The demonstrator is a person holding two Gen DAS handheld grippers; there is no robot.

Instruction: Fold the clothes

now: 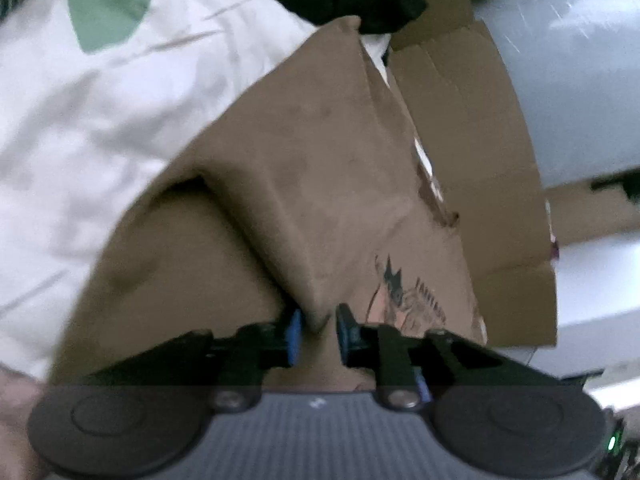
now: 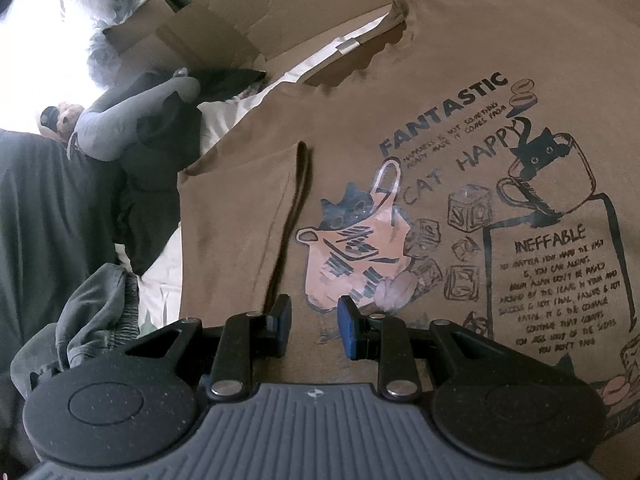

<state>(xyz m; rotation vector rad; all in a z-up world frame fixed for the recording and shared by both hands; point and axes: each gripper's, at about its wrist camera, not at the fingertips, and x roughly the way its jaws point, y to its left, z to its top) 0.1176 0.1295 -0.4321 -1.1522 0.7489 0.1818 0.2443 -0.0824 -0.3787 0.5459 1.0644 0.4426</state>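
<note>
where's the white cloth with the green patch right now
In the left wrist view, the white cloth fills the upper left, its green patch near the top edge, directly left of the brown T-shirt.

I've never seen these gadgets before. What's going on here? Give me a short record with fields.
activity: folding clothes
garment: brown T-shirt printed with cats, cups and the word FANTASTIC
left gripper: jaws pinch a raised fold of the brown T-shirt
right gripper: low over the shirt's print, jaws narrowly apart; a grip cannot be told
underneath: white sheet with a green patch
nearby: cardboard, dark clothes
</note>
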